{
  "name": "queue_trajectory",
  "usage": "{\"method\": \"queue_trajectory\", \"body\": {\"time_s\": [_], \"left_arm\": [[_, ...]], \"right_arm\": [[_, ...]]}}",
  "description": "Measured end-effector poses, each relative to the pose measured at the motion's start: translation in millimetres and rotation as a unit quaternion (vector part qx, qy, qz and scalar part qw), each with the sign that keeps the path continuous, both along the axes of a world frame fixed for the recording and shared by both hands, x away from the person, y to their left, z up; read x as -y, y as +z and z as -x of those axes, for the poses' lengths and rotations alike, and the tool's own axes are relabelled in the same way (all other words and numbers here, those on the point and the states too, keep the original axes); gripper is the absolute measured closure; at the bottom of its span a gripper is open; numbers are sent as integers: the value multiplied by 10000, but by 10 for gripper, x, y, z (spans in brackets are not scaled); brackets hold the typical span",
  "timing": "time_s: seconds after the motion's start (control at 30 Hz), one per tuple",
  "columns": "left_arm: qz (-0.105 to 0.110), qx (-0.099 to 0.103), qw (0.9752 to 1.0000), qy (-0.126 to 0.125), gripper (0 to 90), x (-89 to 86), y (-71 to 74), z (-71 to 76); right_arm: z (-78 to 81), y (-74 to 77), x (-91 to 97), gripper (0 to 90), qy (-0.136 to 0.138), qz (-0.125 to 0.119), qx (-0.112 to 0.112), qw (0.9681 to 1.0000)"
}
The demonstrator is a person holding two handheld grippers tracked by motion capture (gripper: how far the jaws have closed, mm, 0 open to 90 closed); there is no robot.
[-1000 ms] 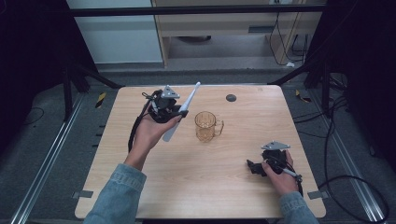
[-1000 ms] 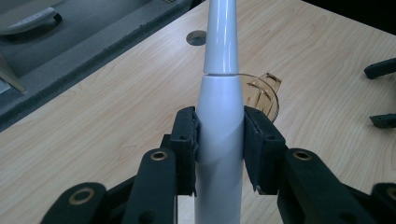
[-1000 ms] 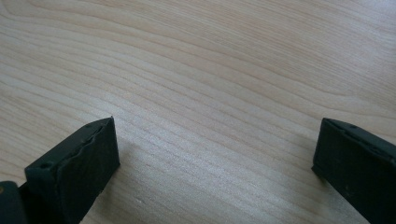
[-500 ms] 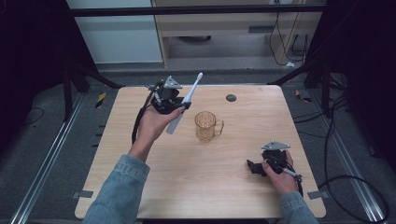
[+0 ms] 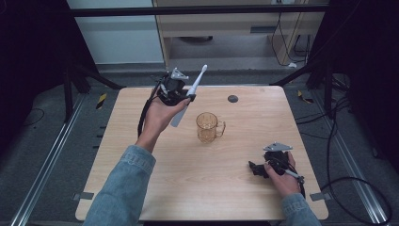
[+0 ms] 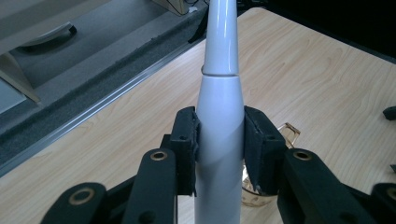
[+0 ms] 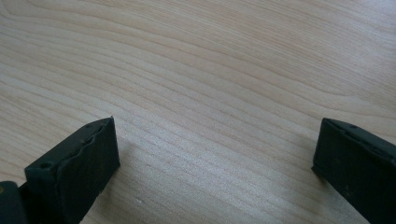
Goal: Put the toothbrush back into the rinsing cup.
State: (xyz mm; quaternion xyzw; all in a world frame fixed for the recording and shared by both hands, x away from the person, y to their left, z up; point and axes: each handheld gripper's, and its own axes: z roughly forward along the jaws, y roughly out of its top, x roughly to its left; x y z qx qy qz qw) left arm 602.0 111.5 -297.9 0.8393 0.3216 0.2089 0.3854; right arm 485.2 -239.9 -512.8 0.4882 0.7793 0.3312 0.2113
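Pale wood grain runs across the table (image 5: 188, 188), which stands on grey carpet with dark frame bars behind it. Near the table's middle an amber glass mug (image 5: 209, 127) stands upright, handle toward 3 o'clock; nothing can be made out inside it. At 11 o'clock from the mug, raised off the wood, the left gripper (image 5: 186, 98) clamps a white electric toothbrush (image 5: 188, 99) across its thick handle, the brush head pointing to 1 o'clock past the far table edge and the butt end slanting down toward 7 o'clock. From the left gripper view, both black pads press flat against the toothbrush (image 6: 219, 126) body just below its seam, while the amber rim of the mug (image 6: 287, 130) peeks out behind the right-hand jaw. At 4 o'clock from the mug, the right gripper (image 5: 259, 168) rests low on the wood near the table's near edge. Its own view shows the two jaws spread wide over bare table (image 7: 210, 93), nothing between them. A small dark disc (image 5: 232, 99) lies at 1 o'clock from the mug.
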Motion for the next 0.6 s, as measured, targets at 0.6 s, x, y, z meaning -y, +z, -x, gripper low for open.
{"method": "queue_trajectory", "body": {"time_s": [0.6], "left_arm": [[267, 228, 9994, 29, 669, 229, 103, -90]], "right_arm": [[0, 1, 5, 4, 23, 37, -2, 10000]]}}
